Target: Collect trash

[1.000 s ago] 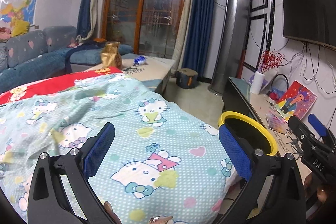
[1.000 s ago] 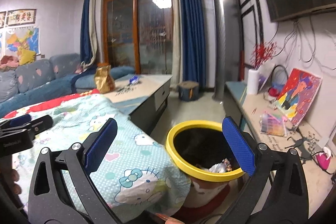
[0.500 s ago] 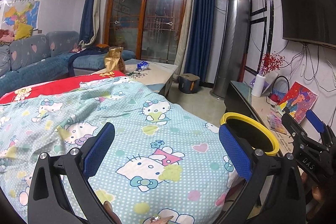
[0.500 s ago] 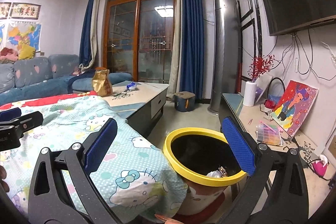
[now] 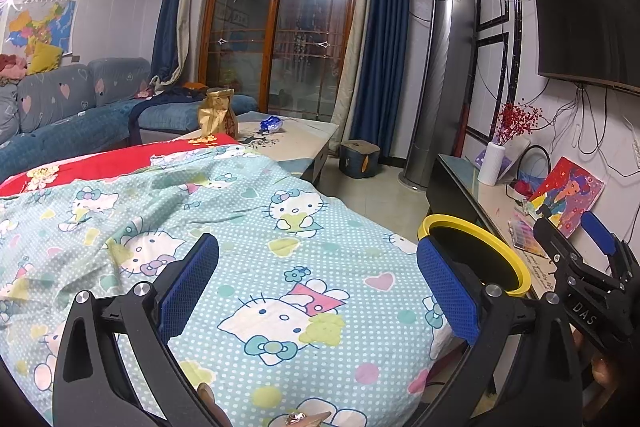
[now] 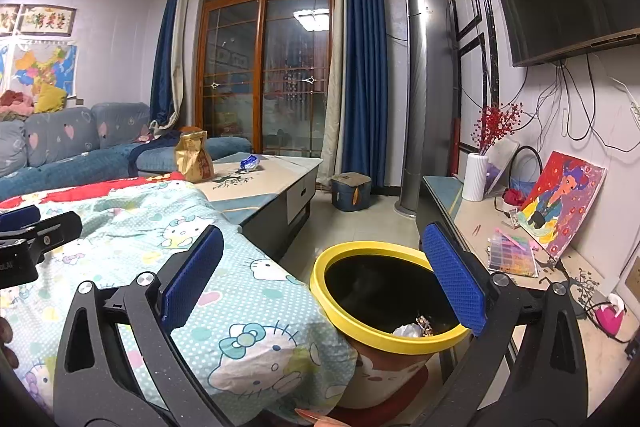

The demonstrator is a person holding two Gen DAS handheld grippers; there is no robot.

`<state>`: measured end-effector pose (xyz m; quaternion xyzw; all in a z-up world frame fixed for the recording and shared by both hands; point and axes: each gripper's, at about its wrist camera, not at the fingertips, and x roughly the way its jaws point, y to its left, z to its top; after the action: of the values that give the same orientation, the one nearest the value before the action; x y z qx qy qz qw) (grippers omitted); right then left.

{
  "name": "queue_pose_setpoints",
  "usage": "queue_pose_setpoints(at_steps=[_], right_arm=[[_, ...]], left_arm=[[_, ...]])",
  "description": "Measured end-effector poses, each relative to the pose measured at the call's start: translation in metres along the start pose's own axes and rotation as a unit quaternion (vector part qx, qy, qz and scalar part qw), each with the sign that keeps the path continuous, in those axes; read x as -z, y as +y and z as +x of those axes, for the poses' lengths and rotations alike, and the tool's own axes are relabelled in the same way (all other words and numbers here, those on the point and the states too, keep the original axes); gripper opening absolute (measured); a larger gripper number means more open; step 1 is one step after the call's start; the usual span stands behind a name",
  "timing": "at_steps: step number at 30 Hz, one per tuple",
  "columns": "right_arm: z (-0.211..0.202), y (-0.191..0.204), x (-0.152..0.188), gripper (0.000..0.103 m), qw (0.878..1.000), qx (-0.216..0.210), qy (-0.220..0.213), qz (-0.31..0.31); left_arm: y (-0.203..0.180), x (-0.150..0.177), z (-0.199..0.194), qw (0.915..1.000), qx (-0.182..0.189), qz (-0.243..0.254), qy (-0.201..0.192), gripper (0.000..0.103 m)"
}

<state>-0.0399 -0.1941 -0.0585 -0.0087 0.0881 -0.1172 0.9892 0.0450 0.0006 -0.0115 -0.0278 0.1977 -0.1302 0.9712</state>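
In the left wrist view, the left gripper [image 5: 318, 277] hangs over a Hello Kitty sheet [image 5: 248, 227] with its fingers [image 5: 188, 283] spread wide and nothing between them. The yellow-rimmed trash bin [image 5: 516, 267] stands just past the sheet's right edge, partly hidden behind the right-hand finger, and the right gripper [image 5: 576, 239] shows at the far right beside it, its fingers also apart. Farther back, on the bare part of the worktop [image 5: 296, 139], a gold snack bag [image 5: 218, 119] stands upright with a blue wrapper [image 5: 272, 123] lying near it; both are well apart from the fingers. In the right wrist view, the right gripper [image 6: 324, 275] is held above the bin [image 6: 360, 331], fingers [image 6: 454, 279] wide apart and empty, the right-hand one overlapping the rim. Crumpled trash [image 6: 412, 329] lies inside the bin, below and between the fingers. The gold bag [image 6: 194, 157] and blue wrapper [image 6: 250, 163] sit on the worktop [image 6: 276, 171] well beyond. The left gripper [image 6: 24, 223] shows at the left edge.
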Motion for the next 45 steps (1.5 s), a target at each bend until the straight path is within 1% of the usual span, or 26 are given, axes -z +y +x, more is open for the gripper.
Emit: queue_pose_setpoints(at_steps=[45], right_arm=[[-0.0005,-0.001,0.0009,0.092,1.0,-0.001,0.005,0.003]], left_arm=[[0.0001,-0.0001,0.0002,1.0,0.0,-0.002,-0.001,0.097]])
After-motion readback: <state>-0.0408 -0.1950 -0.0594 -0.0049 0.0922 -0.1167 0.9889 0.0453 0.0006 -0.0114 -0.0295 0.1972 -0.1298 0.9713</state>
